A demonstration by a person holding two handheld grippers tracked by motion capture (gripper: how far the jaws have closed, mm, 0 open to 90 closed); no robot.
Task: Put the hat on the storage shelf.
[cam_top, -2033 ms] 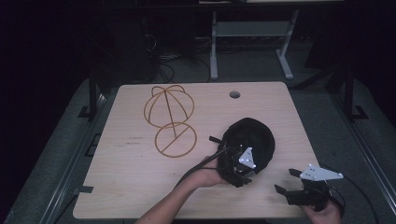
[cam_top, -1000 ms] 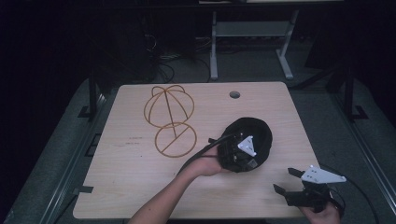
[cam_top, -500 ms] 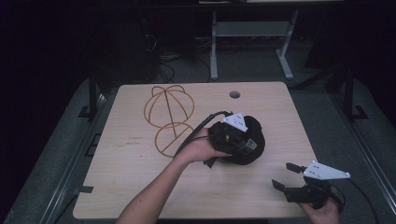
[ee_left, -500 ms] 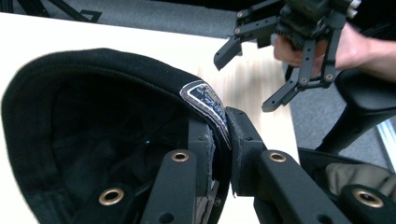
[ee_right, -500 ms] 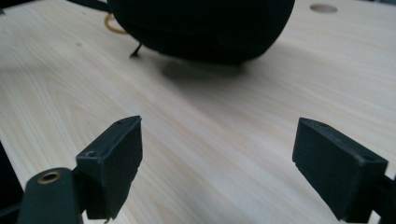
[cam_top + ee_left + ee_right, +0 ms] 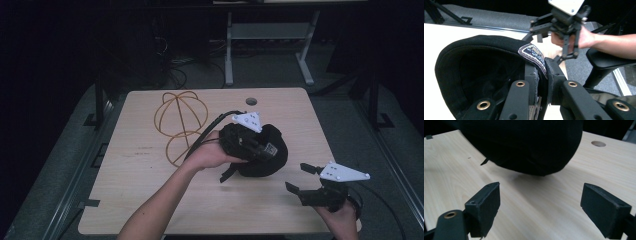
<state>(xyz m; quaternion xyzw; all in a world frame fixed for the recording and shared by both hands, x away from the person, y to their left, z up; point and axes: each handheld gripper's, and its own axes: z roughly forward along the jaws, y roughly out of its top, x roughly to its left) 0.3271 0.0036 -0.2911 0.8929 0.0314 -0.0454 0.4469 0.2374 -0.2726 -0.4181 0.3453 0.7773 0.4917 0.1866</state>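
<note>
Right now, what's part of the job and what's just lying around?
In play:
- black cap, brim edge clamped in the left gripper
- right gripper, open, near the cap
- wire hat stand, likely target

Lying about:
- table and its cable hole

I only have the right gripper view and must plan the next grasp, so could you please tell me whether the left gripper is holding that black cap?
Observer: Yes, the left gripper is shut on the black cap, pinching its edge beside a sewn patch.
Operator: Thank you. What else is on the table?
Observer: A wire cap stand stands behind and left of the cap.
Operator: And my own gripper?
Observer: The right gripper is open, right of the cap, apart from it.
</note>
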